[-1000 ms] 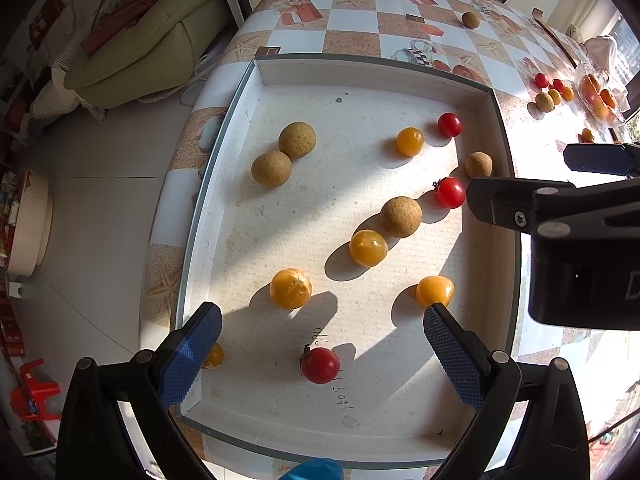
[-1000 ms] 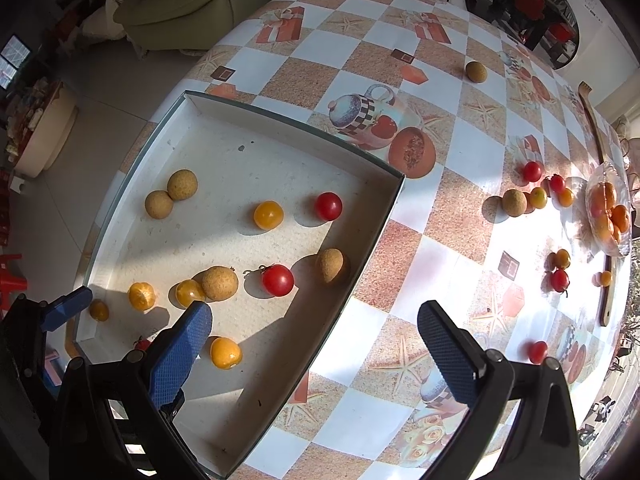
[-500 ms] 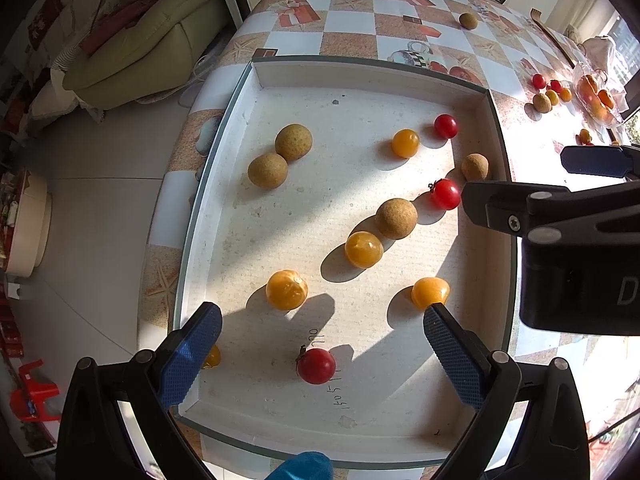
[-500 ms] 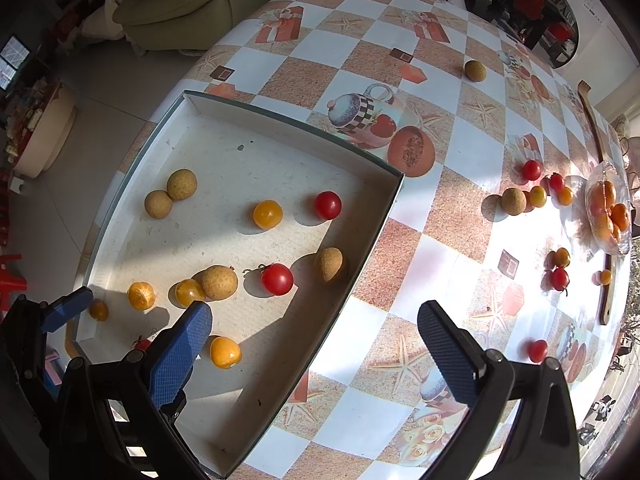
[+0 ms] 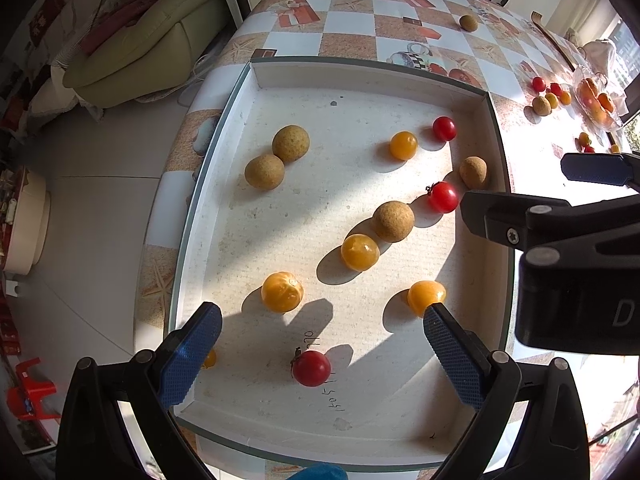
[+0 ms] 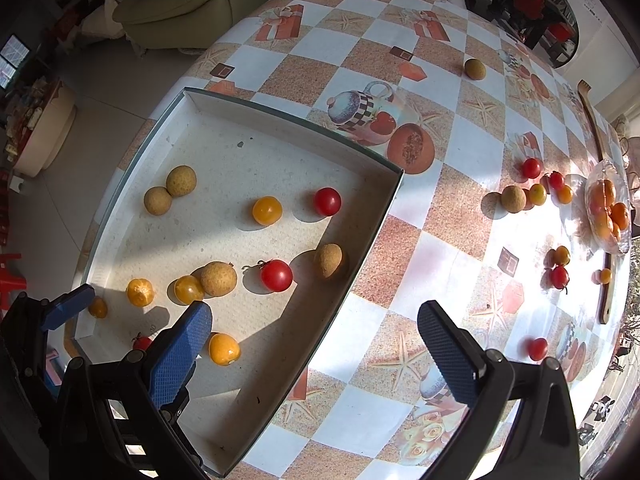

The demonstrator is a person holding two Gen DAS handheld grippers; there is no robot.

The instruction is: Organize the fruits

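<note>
While both tongs gape apart, left tongs (image 5: 320,344) straddle a red tomato (image 5: 311,368) in the tray (image 5: 360,70); right tongs (image 6: 314,340) hover beside.

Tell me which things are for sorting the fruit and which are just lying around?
For the job: white tray, red tomatoes, yellow tomatoes, brown round fruits, loose fruits on the table.

Just lying about: sofa, wooden stick, washing machine.
</note>
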